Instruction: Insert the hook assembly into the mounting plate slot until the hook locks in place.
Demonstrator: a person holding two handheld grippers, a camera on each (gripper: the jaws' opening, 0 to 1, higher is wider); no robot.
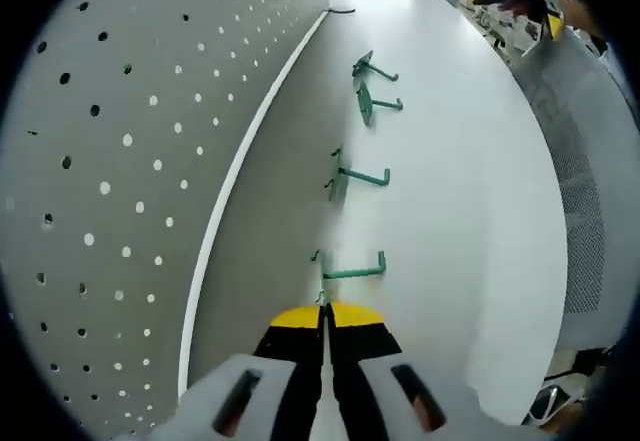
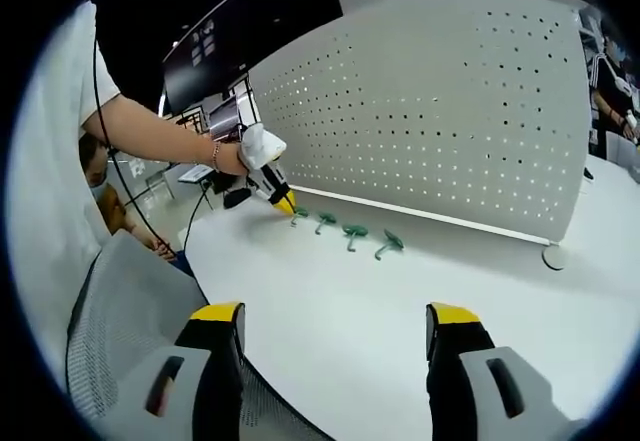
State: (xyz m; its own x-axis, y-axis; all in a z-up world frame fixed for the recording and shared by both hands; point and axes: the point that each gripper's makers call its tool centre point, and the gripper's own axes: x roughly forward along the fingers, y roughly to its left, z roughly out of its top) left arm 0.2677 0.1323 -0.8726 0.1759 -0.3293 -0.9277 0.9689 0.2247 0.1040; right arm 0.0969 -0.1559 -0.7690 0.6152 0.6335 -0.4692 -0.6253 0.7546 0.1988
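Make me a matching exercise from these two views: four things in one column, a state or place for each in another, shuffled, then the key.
1. left gripper
2. right gripper
3. green hooks
4. pegboard

A. standing upright behind the hooks
B. fingers wide apart
C. lying in a row on the white table
D. fingers closed at the nearest hook

Pairs: 1-D, 2-B, 3-C, 4-A

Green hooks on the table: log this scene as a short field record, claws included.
hooks: four green pegboard hooks in a row on the white table; nearest hook, farthest
pegboard: upright perforated panel behind the row
left claw: shut, tip at nearest hook
right claw: open, empty, back from the row
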